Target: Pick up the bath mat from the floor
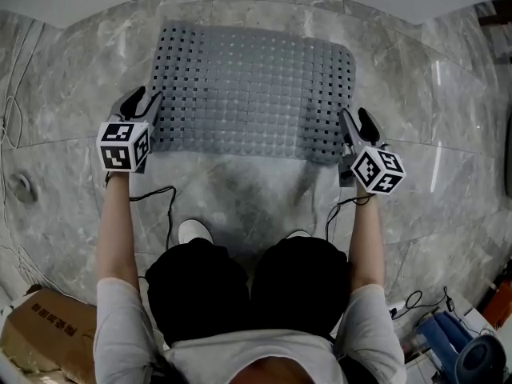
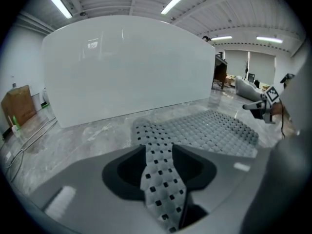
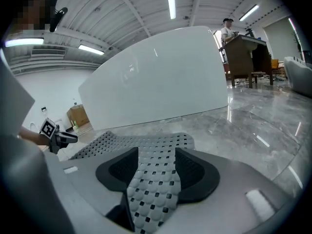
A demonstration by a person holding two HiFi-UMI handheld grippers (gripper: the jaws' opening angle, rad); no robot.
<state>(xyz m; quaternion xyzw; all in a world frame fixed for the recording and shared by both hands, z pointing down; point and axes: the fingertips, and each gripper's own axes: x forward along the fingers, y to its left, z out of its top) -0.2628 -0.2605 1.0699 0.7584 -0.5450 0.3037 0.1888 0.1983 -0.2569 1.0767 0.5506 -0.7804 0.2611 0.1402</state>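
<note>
Head view: bath mat [image 1: 252, 94] looked limp, light, rubbery; left gripper [image 1: 146, 100] and right gripper [image 1: 354, 118] sat unclenched around its near corners, likely the best pinch spots.

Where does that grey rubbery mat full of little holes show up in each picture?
Head view: the grey perforated rubber bath mat lies flat, upper centre.
Left gripper view: mat centre to right, one edge running down between the jaws.
Right gripper view: mat centre to left, one edge running down between the jaws.
Shared landmark: the grey marble floor beneath it.
</note>
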